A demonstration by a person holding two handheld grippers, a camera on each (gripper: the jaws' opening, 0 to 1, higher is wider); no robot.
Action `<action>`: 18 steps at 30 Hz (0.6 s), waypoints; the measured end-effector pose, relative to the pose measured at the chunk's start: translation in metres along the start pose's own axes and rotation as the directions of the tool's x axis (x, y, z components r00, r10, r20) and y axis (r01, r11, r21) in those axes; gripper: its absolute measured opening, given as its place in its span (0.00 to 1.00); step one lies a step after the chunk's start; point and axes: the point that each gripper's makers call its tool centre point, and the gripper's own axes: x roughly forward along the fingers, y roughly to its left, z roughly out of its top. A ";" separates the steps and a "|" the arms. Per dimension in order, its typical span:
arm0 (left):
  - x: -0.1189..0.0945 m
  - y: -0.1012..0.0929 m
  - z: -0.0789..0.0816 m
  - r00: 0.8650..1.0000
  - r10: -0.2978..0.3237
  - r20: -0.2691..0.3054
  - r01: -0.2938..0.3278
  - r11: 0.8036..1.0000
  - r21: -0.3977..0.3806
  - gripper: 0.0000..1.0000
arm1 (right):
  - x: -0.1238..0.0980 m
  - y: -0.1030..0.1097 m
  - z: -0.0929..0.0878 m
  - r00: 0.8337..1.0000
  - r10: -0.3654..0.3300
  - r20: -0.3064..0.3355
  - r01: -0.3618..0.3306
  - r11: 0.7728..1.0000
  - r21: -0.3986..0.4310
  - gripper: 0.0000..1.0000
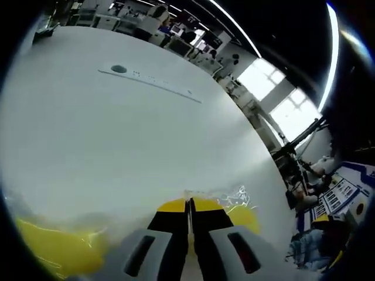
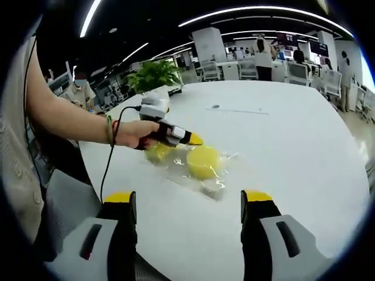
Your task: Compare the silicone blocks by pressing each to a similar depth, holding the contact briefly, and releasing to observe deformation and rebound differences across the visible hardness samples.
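Note:
Two yellow silicone blocks lie in crinkled clear plastic on the white table (image 2: 281, 152). In the right gripper view a round block (image 2: 203, 161) sits mid-table, with a second block (image 2: 157, 153) to its left. A person's hand (image 2: 136, 133) holds my left gripper (image 2: 194, 140) shut, its yellow tips down between the two blocks. In the left gripper view those shut tips (image 1: 189, 202) rest against the plastic, one block (image 1: 58, 249) at the lower left and one (image 1: 245, 216) at the right. My right gripper (image 2: 188, 202) hangs open, nearer than the blocks, with nothing between its fingers.
A cable slot strip (image 1: 152, 79) runs across the far table. A potted plant (image 2: 153, 75) stands at the table's back edge. Chairs and people (image 2: 262, 54) are beyond it. A black cable (image 2: 108, 161) trails from the left gripper.

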 end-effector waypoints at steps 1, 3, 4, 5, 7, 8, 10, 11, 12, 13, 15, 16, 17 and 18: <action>0.000 -0.001 0.001 1.000 0.001 -0.001 -0.001 1.000 0.017 0.00 | 0.000 0.000 0.000 1.000 -0.001 0.000 0.001 1.000 -0.003 0.68; -0.001 0.001 0.001 1.000 0.013 0.001 -0.013 0.999 0.047 0.01 | 0.000 0.001 0.000 1.000 0.000 0.003 0.000 1.000 0.000 0.68; -0.001 0.002 0.002 1.000 0.019 0.001 -0.019 0.998 0.051 0.02 | 0.000 0.001 0.001 1.000 0.000 0.004 0.000 1.000 -0.001 0.68; -0.001 0.003 0.001 1.000 0.021 -0.002 -0.021 0.998 0.055 0.04 | 0.000 0.001 0.001 1.000 -0.001 0.005 0.001 1.000 -0.001 0.68; -0.002 0.004 0.003 0.999 0.032 0.003 -0.032 0.996 0.079 0.12 | 0.001 0.001 0.000 1.000 0.000 0.004 0.000 1.000 -0.001 0.68; -0.002 0.005 0.004 0.999 0.034 0.007 -0.034 0.996 0.084 0.15 | 0.001 0.001 0.001 1.000 0.001 0.004 -0.001 1.000 -0.002 0.68; -0.006 0.007 0.010 0.998 0.050 0.026 -0.052 0.992 0.115 0.19 | 0.001 0.003 0.001 1.000 0.002 0.005 -0.002 1.000 -0.002 0.68; -0.008 0.005 0.012 0.999 0.045 0.031 -0.049 0.992 0.120 0.20 | 0.001 0.003 0.002 1.000 0.002 0.006 -0.002 1.000 -0.005 0.68; -0.009 0.005 0.013 0.998 0.046 0.033 -0.050 0.991 0.122 0.20 | 0.001 0.003 0.002 1.000 0.003 0.007 -0.003 1.000 -0.004 0.68; -0.010 0.006 0.015 0.998 0.050 0.038 -0.054 0.990 0.130 0.21 | 0.001 0.003 0.002 1.000 0.005 0.008 -0.005 1.000 -0.003 0.68; -0.013 0.006 0.019 0.997 0.055 0.050 -0.062 0.987 0.150 0.25 | 0.002 0.005 0.003 1.000 0.005 0.008 -0.005 1.000 -0.009 0.68; -0.015 0.006 0.020 0.997 0.056 0.055 -0.064 0.986 0.153 0.27 | 0.002 0.005 0.004 1.000 0.007 0.009 -0.007 1.000 -0.009 0.68; -0.016 0.006 0.022 0.997 0.058 0.060 -0.066 0.986 0.156 0.28 | 0.002 0.006 0.004 1.000 0.007 0.010 -0.007 1.000 -0.009 0.68; -0.019 0.007 0.023 0.996 0.064 0.062 -0.074 0.983 0.170 0.29 | 0.002 0.006 0.004 1.000 0.007 0.012 -0.007 1.000 -0.012 0.68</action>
